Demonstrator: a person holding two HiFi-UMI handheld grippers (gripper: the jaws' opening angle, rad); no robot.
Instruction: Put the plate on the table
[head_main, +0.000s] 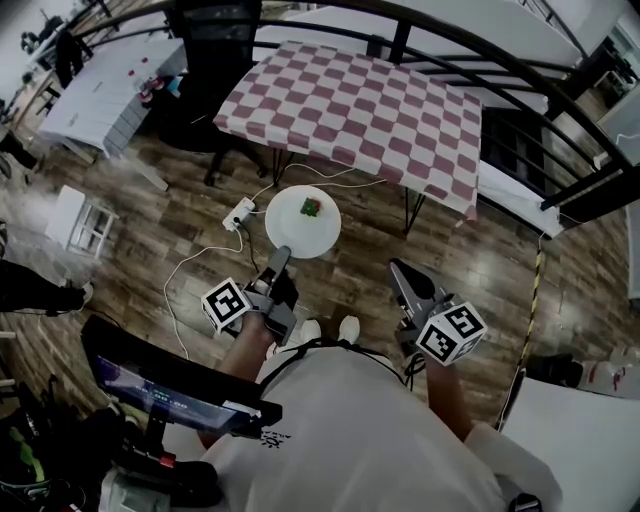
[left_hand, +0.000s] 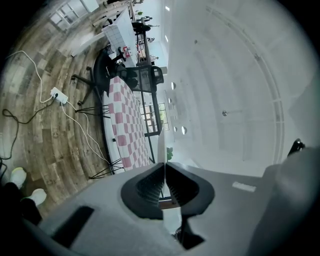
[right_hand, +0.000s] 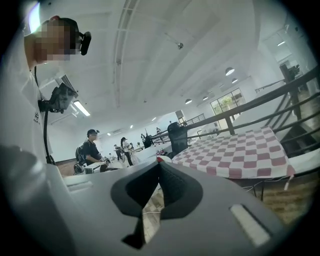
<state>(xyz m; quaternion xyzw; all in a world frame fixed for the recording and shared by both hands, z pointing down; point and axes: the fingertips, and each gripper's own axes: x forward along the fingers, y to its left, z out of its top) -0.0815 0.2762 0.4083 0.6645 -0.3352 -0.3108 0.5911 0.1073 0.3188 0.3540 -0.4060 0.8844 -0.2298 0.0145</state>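
Left gripper (head_main: 281, 256): jaws closed narrowly on the near rim of the plate (head_main: 290, 228), which projects forward from the jaw tips above the wood-plank floor (head_main: 480, 270), short of the table (head_main: 350, 110); in the left gripper view the plate appears edge-on, a thin white sheet rising from between the ribbed black pads (left_hand: 150, 185). Plate: round, white, smooth, carrying a small green-and-red item (head_main: 311, 207) beyond its centre. Table: draped in a red-and-white checked cloth, ahead of both jaw pairs. Right gripper (head_main: 398, 270): tips together, nothing between them; the plate lies well to its left.
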